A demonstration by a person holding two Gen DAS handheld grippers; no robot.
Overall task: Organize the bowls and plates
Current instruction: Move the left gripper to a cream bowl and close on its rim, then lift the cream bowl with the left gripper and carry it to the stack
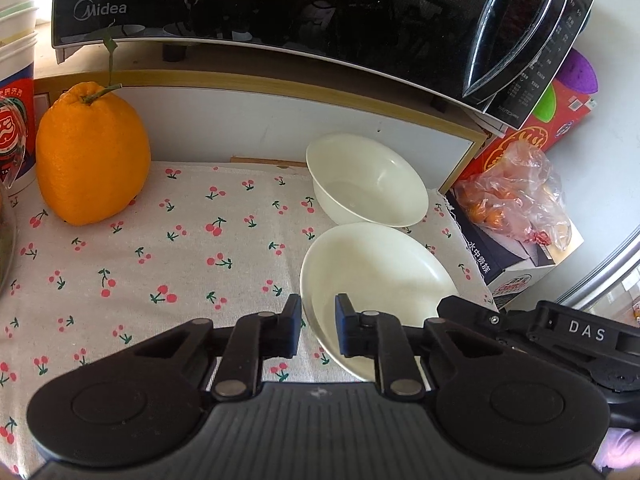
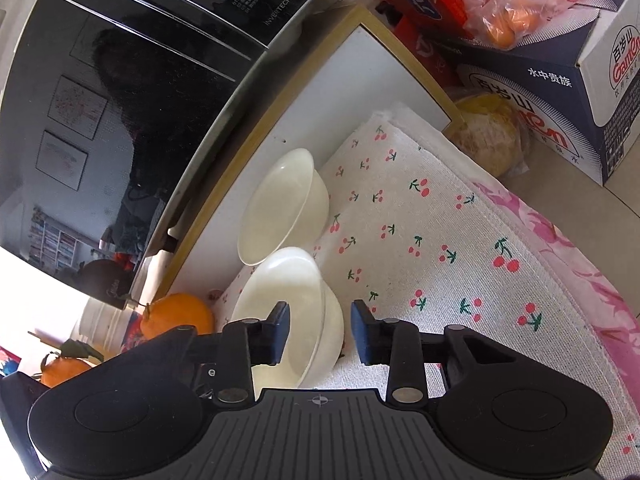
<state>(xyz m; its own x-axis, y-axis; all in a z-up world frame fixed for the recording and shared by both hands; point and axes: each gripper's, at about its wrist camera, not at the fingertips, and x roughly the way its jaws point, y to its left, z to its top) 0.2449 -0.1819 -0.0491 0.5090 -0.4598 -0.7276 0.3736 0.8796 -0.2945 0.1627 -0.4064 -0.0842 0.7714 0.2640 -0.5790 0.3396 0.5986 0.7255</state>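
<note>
Two white bowls sit on a cherry-print cloth (image 1: 160,264). In the left wrist view the near bowl (image 1: 380,280) lies just ahead and the far bowl (image 1: 366,180) stands behind it by the white panel. My left gripper (image 1: 318,322) is open, its jaws straddling the near bowl's left rim. In the right wrist view the near bowl (image 2: 300,300), which looks like two stacked bowls, sits between my right gripper's (image 2: 320,330) open jaws; the far bowl (image 2: 284,204) lies beyond. The right gripper's body (image 1: 560,332) shows at the left view's right edge.
A black microwave (image 1: 280,8) sits on a shelf above the bowls. A large orange citrus fruit (image 1: 92,152) stands on the cloth at left. A bag of small oranges (image 1: 516,192) lies on a dark box (image 2: 560,92) to the right. Paper cups (image 1: 16,80) stand far left.
</note>
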